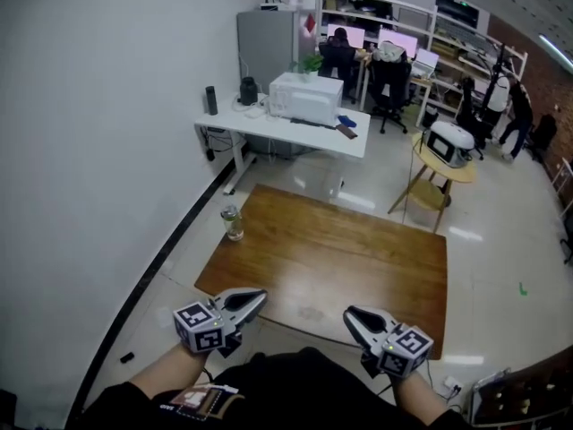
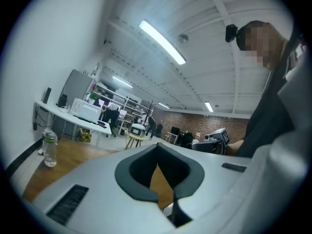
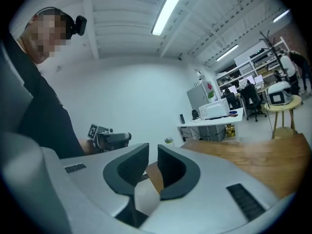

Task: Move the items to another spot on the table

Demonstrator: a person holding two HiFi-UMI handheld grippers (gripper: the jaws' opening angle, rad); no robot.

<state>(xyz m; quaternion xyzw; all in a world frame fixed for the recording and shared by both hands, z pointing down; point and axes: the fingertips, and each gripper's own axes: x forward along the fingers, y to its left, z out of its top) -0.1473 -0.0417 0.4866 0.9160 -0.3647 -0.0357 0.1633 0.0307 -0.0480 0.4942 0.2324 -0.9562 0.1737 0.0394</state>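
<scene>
**Both grippers waiting empty, bottle not yet touched**

The person is holding both tools low over the near edge of the wooden table (image 1: 358, 258). The left gripper (image 1: 260, 296) is sitting with its jaws pressed together and nothing between them. The right gripper (image 1: 350, 312) is showing a narrow gap between its jaws, and only the table top is showing through that gap. The single item I am seeing, a clear bottle (image 1: 233, 223) with a greenish cap, is standing upright at the far left corner of the table, well apart from both tools.

As I am judging it, the move is not under way: the reach, the grasp and the carry to a new spot are all left to do.

The task is speaking of items, yet only this bottle is showing. The person's body is covering part of the near table edge, and the bottle's contents are too small to make out.
</scene>
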